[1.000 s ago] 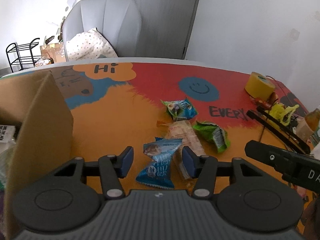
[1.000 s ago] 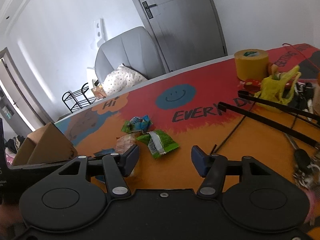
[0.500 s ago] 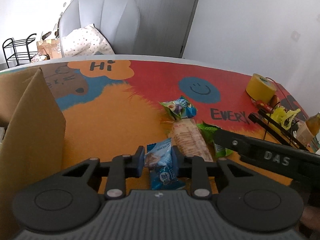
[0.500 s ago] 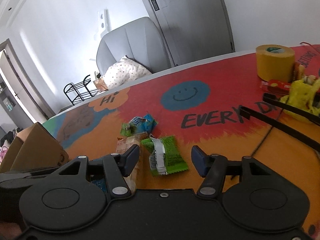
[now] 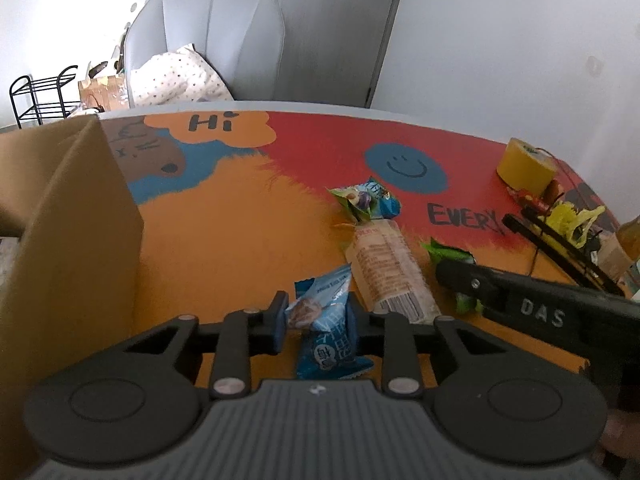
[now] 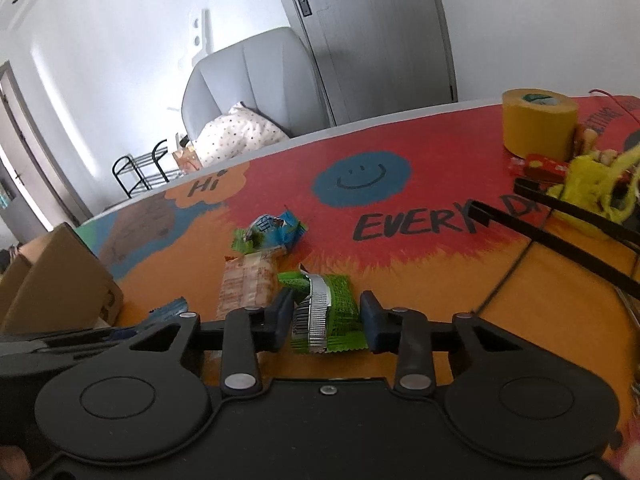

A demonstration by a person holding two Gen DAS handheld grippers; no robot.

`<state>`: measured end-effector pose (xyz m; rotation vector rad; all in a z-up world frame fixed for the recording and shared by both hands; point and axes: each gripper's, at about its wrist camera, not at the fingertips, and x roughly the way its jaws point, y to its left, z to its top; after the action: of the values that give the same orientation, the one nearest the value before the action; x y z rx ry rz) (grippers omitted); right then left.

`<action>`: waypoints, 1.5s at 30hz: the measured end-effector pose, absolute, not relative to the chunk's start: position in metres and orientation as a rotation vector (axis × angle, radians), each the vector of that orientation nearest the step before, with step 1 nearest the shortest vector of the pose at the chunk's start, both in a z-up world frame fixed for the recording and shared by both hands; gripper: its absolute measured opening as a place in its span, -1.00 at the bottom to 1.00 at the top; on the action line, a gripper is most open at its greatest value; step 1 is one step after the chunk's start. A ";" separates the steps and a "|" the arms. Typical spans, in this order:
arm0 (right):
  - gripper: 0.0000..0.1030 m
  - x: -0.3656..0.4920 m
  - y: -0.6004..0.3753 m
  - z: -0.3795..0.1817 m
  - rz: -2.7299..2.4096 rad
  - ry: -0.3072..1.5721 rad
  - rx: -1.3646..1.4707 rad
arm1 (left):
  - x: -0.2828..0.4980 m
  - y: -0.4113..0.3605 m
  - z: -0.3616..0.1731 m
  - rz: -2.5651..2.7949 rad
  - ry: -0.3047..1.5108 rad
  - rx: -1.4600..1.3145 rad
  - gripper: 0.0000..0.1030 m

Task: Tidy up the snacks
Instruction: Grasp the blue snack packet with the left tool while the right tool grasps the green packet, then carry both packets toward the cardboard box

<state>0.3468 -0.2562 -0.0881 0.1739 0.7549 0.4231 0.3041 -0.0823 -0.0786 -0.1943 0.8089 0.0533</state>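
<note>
My left gripper (image 5: 316,320) is shut on a blue snack packet (image 5: 326,334), held just above the colourful table. A beige cracker pack (image 5: 386,270) lies right of it, with a green and blue wrapped snack (image 5: 364,200) beyond. My right gripper (image 6: 327,318) has its jaws around a green snack packet (image 6: 326,310) that lies on the table; the pads stand at its sides, narrowed but not clearly pressing. The cracker pack (image 6: 246,282) and the green and blue snack (image 6: 270,230) also show in the right wrist view.
An open cardboard box (image 5: 76,216) stands at the left. A yellow tape roll (image 5: 526,166), a yellow bag (image 6: 592,182), black tongs (image 6: 560,240) and clutter sit at the right. A grey chair (image 5: 208,36) stands behind the table.
My left gripper has shut on the blue packet and lifted it slightly. My right gripper has moved forward over the green packet and narrowed its jaws around it.
</note>
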 end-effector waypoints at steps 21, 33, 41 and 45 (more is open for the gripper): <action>-0.42 0.285 -0.237 -0.021 0.464 0.606 0.177 | 0.245 -0.066 -0.011 0.021 0.666 -0.196 -0.47; -0.42 0.266 -0.202 0.002 0.536 0.552 0.161 | 0.215 -0.026 0.016 0.068 0.608 -0.214 -0.47; -0.42 0.255 -0.175 0.011 0.587 0.533 0.144 | 0.199 0.010 0.025 0.113 0.593 -0.223 -0.47; -0.42 0.252 -0.161 0.014 0.609 0.527 0.132 | 0.192 0.026 0.028 0.138 0.588 -0.235 -0.47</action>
<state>0.2516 -0.1607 0.0144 0.1323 0.5273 0.6086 0.1916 0.0263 0.0278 -0.2346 0.5878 0.1382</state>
